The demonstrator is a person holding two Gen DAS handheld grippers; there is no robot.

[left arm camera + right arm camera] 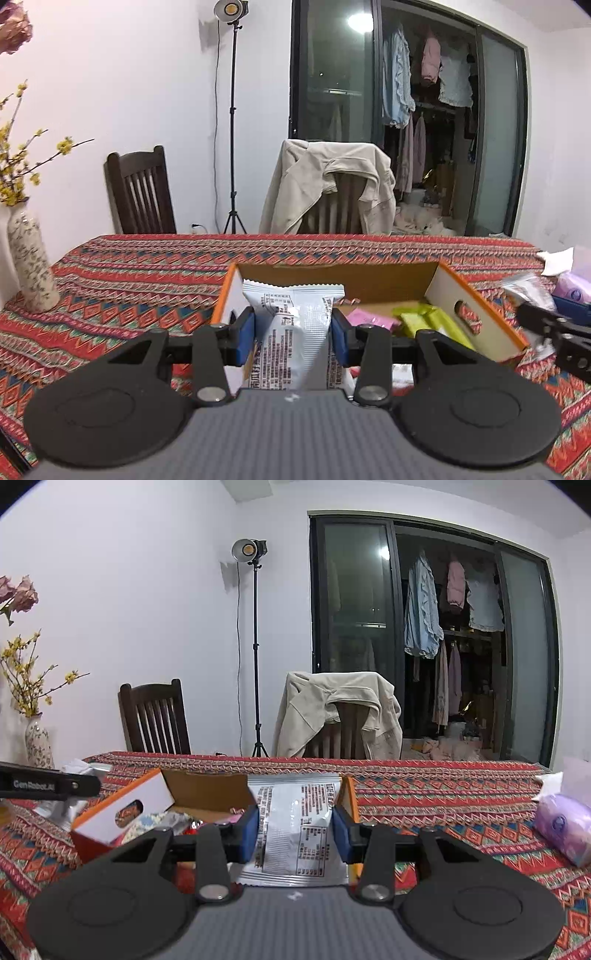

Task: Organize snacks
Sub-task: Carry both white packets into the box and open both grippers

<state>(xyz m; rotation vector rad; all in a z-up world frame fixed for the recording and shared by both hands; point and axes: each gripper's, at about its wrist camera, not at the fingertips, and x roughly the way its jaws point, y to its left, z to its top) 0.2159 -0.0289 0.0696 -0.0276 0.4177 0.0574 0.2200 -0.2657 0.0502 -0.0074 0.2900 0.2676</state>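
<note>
My left gripper [293, 332] is shut on a white snack packet [295, 325] with printed text, held over the near left end of an open orange-and-white cardboard box [476, 321]. Pink and green snack packs [424, 321] lie inside the box. My right gripper [294, 830] is shut on another white printed snack packet [295, 834], held at the right end of the same box [122, 812]. The right gripper also shows at the right edge of the left wrist view [554, 332]; the left one shows at the left edge of the right wrist view [48, 784].
The table has a red patterned cloth [147, 280]. A flowered vase [31, 266] stands at its left end. A purple tissue pack [561, 827] and white paper lie at the right. Two chairs [142, 192] stand behind the table, one draped with a beige jacket [332, 184].
</note>
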